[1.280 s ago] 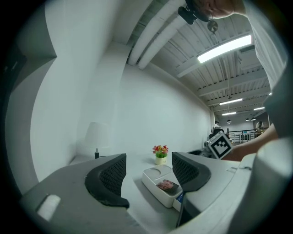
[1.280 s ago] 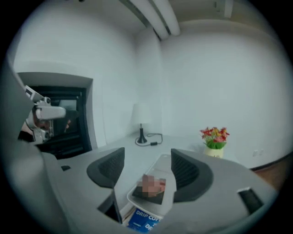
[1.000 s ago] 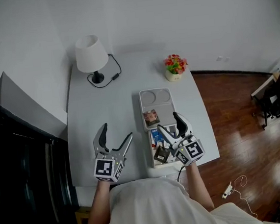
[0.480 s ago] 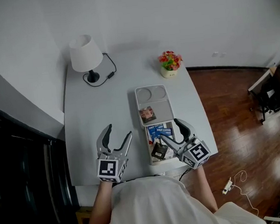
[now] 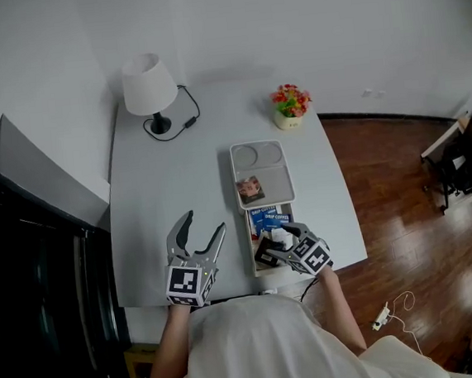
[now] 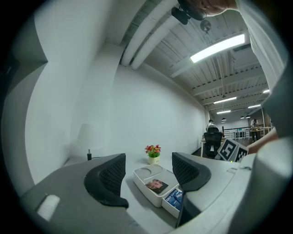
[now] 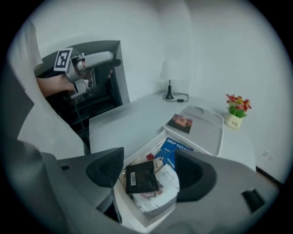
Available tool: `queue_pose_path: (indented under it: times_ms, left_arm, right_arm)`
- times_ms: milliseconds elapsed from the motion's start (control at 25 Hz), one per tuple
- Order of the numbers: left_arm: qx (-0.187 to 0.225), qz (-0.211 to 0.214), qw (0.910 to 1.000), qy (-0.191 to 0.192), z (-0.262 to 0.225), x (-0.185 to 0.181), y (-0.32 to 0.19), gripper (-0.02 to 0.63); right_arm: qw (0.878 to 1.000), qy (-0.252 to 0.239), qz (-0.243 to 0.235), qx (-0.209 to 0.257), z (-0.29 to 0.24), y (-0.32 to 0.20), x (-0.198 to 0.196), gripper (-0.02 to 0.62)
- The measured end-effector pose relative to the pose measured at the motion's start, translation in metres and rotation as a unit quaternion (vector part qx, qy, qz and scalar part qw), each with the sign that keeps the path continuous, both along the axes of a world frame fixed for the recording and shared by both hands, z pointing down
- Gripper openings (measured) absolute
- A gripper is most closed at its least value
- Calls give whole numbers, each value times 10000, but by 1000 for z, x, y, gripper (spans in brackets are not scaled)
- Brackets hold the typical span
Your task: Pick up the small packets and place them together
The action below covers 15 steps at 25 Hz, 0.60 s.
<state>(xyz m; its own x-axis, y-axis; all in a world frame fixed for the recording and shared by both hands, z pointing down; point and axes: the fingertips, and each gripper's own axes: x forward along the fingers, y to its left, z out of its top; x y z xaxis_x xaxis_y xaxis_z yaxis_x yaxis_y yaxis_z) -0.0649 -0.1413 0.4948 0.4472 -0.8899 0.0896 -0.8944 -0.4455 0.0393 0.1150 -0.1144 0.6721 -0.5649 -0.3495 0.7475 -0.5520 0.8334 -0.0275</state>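
Note:
A white box point(image 5: 256, 261) of small packets stands at the table's front edge, with blue packets point(image 5: 272, 219) at its far end and a black packet point(image 5: 267, 252) nearer. My right gripper point(image 5: 281, 239) hangs low over the box. Its jaws are closing slightly, with the black packet point(image 7: 141, 177) and a white packet point(image 7: 164, 188) under the gap; the pads press on nothing. Behind the box lies a white tray point(image 5: 271, 166) holding one picture packet point(image 5: 251, 189). My left gripper point(image 5: 204, 226) hovers left of the box, open and empty.
A white lamp point(image 5: 147, 86) with a black cord stands at the far left of the grey table point(image 5: 169, 182), and a flower pot point(image 5: 292, 108) at the far right. A dark cabinet point(image 5: 36, 270) borders the table's left side. Wood floor lies to the right.
My right gripper has dropped and shifted left onto the box of packets. My left gripper's jaws have narrowed from wide apart; it stays in about the same place.

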Motion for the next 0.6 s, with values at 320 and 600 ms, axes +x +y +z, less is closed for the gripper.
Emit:
queue_pose_path:
  times_ms: [320, 600]
  left_arm:
    - [-158, -77, 9998, 26, 8, -3, 8, 291]
    - [-229, -181, 9996, 41, 13, -9, 10, 291]
  right_arm:
    - [9958, 622, -377, -562, 60, 8, 10, 282]
    - [9887, 1072, -737, -750, 83, 10, 5, 248]
